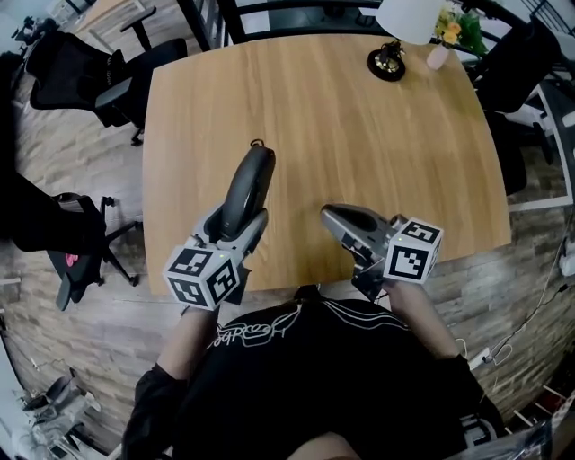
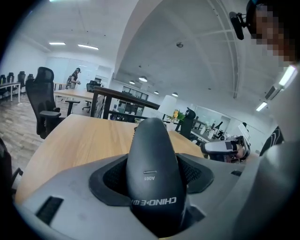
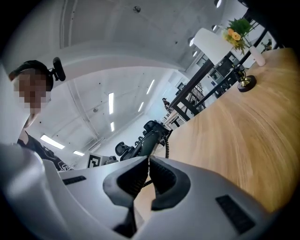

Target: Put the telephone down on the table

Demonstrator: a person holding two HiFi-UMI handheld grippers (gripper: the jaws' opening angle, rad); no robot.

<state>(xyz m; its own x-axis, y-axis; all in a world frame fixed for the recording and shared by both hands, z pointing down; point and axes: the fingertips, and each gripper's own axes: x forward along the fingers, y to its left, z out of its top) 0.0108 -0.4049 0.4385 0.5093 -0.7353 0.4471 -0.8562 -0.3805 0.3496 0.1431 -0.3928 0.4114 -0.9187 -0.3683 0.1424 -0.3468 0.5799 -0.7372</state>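
Jaws of left gripper (image 1: 237,222) clamp telephone (image 1: 253,172); dark grey, smooth, rounded.

telephone (image 2: 154,173) marked "A061", brand "CHINO-E" printed upside down

Lamp (image 1: 387,60), flowers (image 1: 452,27) and pink cup (image 1: 437,57) at the table's (image 1: 314,117) far right corner; black office chairs (image 1: 117,76) off its left edge

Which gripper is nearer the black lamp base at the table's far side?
Right. The right gripper, shut and empty, is over the near edge of the table, across from the lamp base. The left gripper, holding the telephone handset, is further left.
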